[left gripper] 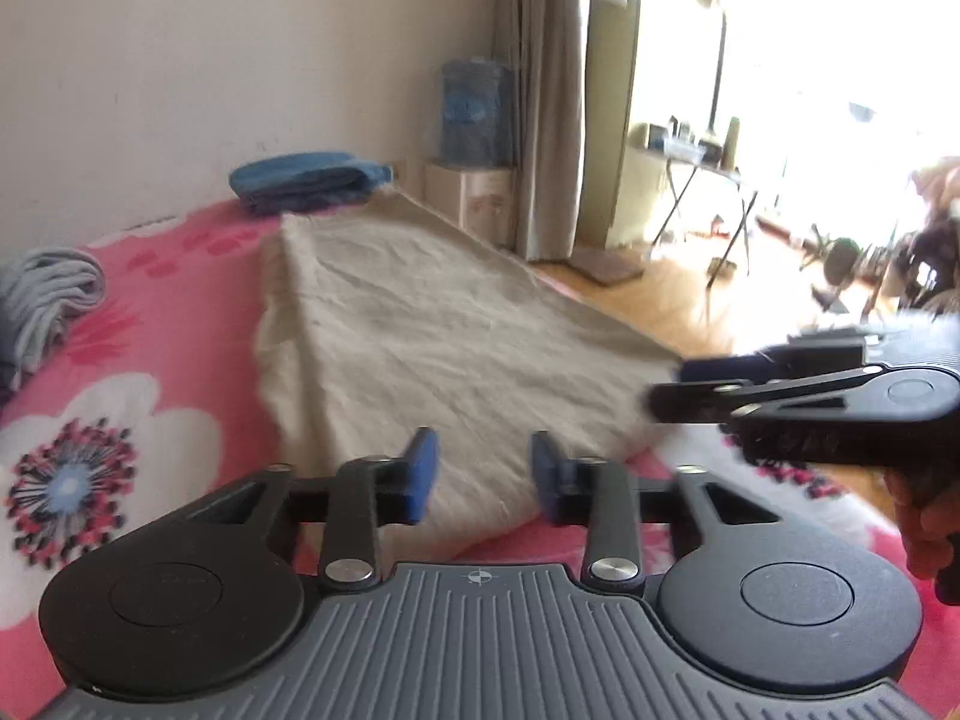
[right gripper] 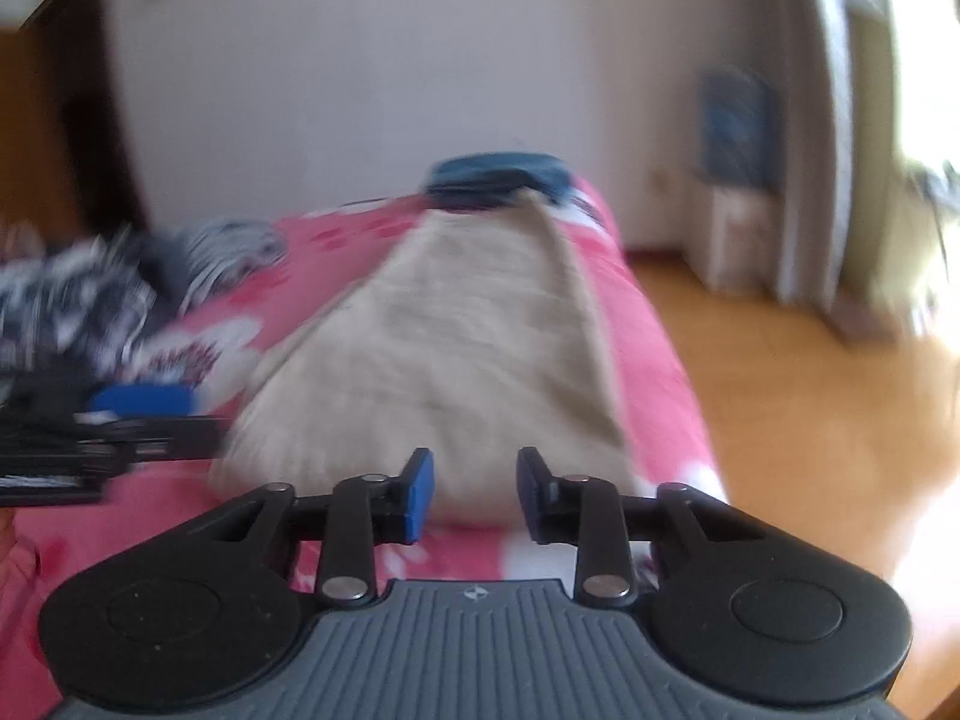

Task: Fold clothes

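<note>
A beige cloth (left gripper: 432, 336) lies spread lengthwise on the pink flowered bed cover (left gripper: 150, 360); it also shows in the right wrist view (right gripper: 456, 348), blurred. My left gripper (left gripper: 483, 477) is open and empty, hovering over the cloth's near edge. My right gripper (right gripper: 474, 495) is open and empty at the cloth's near end. In the left wrist view the right gripper (left gripper: 678, 393) comes in from the right beside the cloth's right corner. The left gripper (right gripper: 150, 420) shows at the left of the right wrist view.
A folded blue garment (left gripper: 306, 180) lies at the bed's far end by the wall. Grey and patterned clothes (left gripper: 48, 300) are piled on the left. The wooden floor (left gripper: 690, 300) drops off on the right, with a box, a curtain and a folding table beyond.
</note>
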